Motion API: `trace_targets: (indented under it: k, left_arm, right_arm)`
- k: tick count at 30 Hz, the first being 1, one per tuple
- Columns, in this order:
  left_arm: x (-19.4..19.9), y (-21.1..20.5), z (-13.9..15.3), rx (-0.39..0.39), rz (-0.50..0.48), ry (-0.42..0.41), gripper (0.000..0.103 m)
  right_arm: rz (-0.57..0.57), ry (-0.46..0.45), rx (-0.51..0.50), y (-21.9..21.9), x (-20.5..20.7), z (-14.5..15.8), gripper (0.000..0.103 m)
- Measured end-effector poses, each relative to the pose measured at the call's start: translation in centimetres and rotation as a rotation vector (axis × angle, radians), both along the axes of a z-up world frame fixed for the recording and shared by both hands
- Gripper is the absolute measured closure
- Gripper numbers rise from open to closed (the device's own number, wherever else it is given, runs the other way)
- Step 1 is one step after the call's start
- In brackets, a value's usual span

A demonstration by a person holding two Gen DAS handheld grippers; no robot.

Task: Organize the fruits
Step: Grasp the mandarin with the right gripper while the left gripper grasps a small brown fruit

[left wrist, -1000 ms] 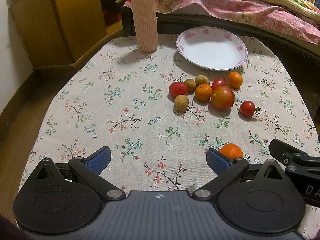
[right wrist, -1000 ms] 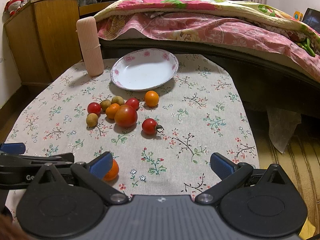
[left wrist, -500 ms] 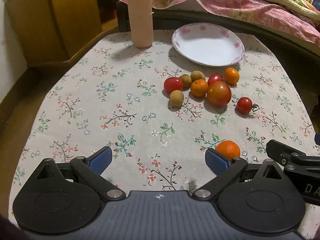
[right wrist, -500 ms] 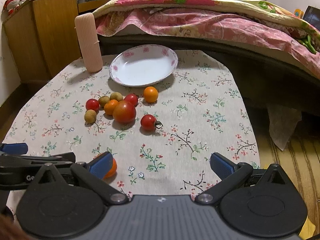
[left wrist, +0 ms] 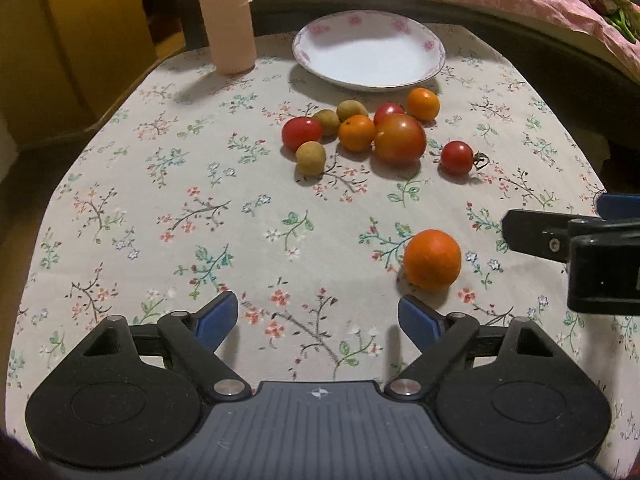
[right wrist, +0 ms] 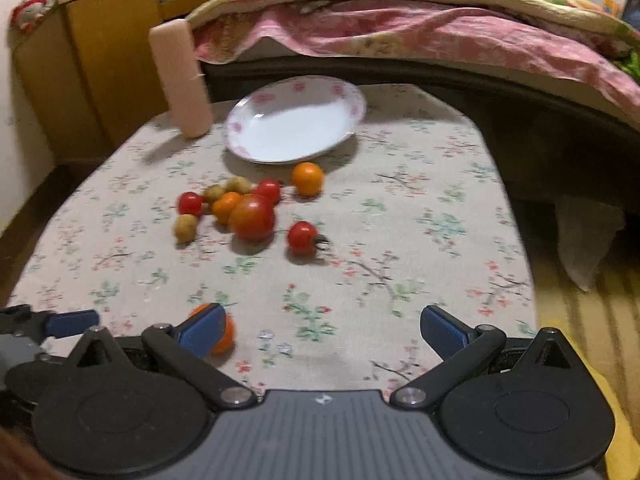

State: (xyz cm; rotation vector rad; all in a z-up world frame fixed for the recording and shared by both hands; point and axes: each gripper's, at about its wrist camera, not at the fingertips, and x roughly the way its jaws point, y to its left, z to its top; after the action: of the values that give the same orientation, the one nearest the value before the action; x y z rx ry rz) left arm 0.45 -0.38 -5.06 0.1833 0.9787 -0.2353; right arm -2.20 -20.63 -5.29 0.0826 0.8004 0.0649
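Bedroom setting: small table under a floral tablecloth (left wrist: 168, 184), pushed against a bed with a pink quilt (right wrist: 440, 40), wooden cabinet (right wrist: 100, 60) at the far left. Task items: a lone orange (left wrist: 432, 259) lies near the front of the cloth, apart from the rest, just ahead of and slightly outboard of the left gripper's right pad. Further back sits the main cluster: large tomato (left wrist: 400, 139), a smaller orange (left wrist: 357, 133) touching it, three red cherry tomatoes, three small tan round fruits, one more orange nearest the plate. One cherry tomato (left wrist: 457, 157) with a stem lies a little apart to the right. White plate (left wrist: 370, 50) with pink flower rim stands empty behind the cluster; tall ribbed pink container (left wrist: 226, 16) upright to its left. Left gripper (left wrist: 318, 318): jaws wide but closing, nothing between the pads, only bare cloth. Right gripper (right wrist: 322, 330): jaws spread wide, nothing held; in its own view the lone orange shows partly behind its left pad, outside the gap. Judgement: sorting has not begun in earnest, no fruit on the plate yet; the step in hand looks like an approach to the lone orange. Next move would call for shifting a gripper sideways so the orange sits centred between the pads, lowering, then closing gently, since round fruit may roll on cloth.
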Motion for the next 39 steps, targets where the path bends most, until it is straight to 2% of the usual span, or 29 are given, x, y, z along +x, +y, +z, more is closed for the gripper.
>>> trace_targets:
  k: [3,5,8,10,13,14,18,19,23,25,26,27,29,33,36,39]
  left_arm:
    - [0.1,0.7,-0.3,0.007,0.016,0.019,0.012]
    - [0.2,1.2,-0.5,0.004,0.032,0.032,0.013]
    - [0.3,1.8,-0.7,-0.018,0.046,0.048,0.023]
    - [0.4,1.9,-0.9,-0.024,0.045,0.054,0.024]
    - [0.2,1.6,-0.9,-0.011,0.033,0.041,0.023]
    - [0.2,1.6,-1.0,-0.008,0.031,0.038,0.022]
    - [0.9,2.4,-1.7,0.003,0.098,0.053,0.000]
    - [1.1,2.7,-1.8,-0.016,0.114,0.064,0.000]
    - [1.2,2.3,-1.5,0.023,0.089,0.052,0.000]
    - [1.5,2.3,-1.2,-0.008,0.077,0.056,0.011]
    - [1.7,2.4,-1.0,-0.027,0.082,0.058,0.019]
    - [1.8,2.4,-0.7,-0.019,0.095,0.048,0.036]
    - [2.7,2.3,-0.4,-0.024,0.099,0.052,0.043]
    - [4.5,1.9,0.4,-0.084,0.110,0.055,0.038]
    - [5.9,0.9,1.1,-0.079,0.100,0.041,0.030]
    - [7.5,-0.4,1.3,-0.092,0.074,0.019,0.030]
  right_arm:
    - [0.075,0.012,0.025,1.1,0.7,-0.1,0.000]
    - [0.120,0.029,0.012,2.4,1.4,-0.4,0.006]
    - [0.169,0.055,0.000,3.8,2.5,-1.1,0.022]
    - [0.187,0.083,-0.007,4.5,3.2,-1.9,0.036]
    - [0.224,0.105,0.028,4.9,4.1,-2.5,0.047]
    - [0.233,0.111,0.032,5.1,4.3,-2.6,0.049]
    - [0.253,0.132,0.079,4.8,4.1,-2.4,0.065]
    - [0.252,0.139,0.080,4.8,4.1,-2.4,0.065]
    - [0.245,0.162,0.116,4.1,4.0,-2.4,0.066]
    - [0.238,0.163,0.121,3.8,3.8,-2.0,0.066]
    - [0.239,0.154,0.126,3.6,3.7,-1.7,0.066]
    - [0.240,0.143,0.130,3.4,3.6,-1.3,0.066]
    - [0.232,0.119,0.148,2.7,3.4,-0.3,0.066]
    - [0.220,0.080,0.165,1.4,3.5,2.0,0.066]
    - [0.218,0.071,0.178,0.3,4.2,3.5,0.066]
    - [0.238,0.062,0.159,-0.3,4.6,4.8,0.066]
